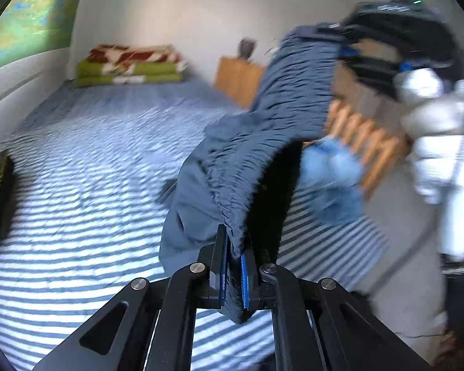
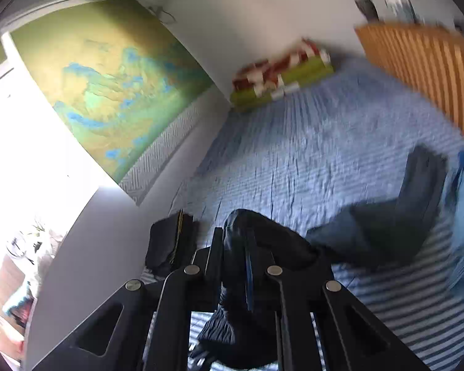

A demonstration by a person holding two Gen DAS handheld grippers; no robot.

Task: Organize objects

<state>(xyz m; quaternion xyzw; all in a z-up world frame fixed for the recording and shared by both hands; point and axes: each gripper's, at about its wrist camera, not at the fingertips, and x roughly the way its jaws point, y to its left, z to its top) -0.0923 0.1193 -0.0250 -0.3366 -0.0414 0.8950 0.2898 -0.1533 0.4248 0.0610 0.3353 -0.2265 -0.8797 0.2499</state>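
Left gripper (image 1: 235,266): jaws clamped on the gathered waistband edge of a blue-grey garment (image 1: 281,117). Right gripper (image 2: 235,259): closed on a dark fold of the same cloth, which hangs between both above the striped bedspread (image 1: 77,185). Black item (image 2: 170,244) beside the wall; light-blue cloth (image 1: 331,179) near the wooden slats (image 2: 417,71). Folded green-and-red blankets (image 1: 130,65) at the far wall. Risk, judged: a shallow pinch on the ruched edge may slip, dropping the garment crumpled.

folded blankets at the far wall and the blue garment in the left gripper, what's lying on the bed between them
Nothing: in the left wrist view only bare striped bedcover runs from the folded blankets to the blue garment clamped in the left gripper.
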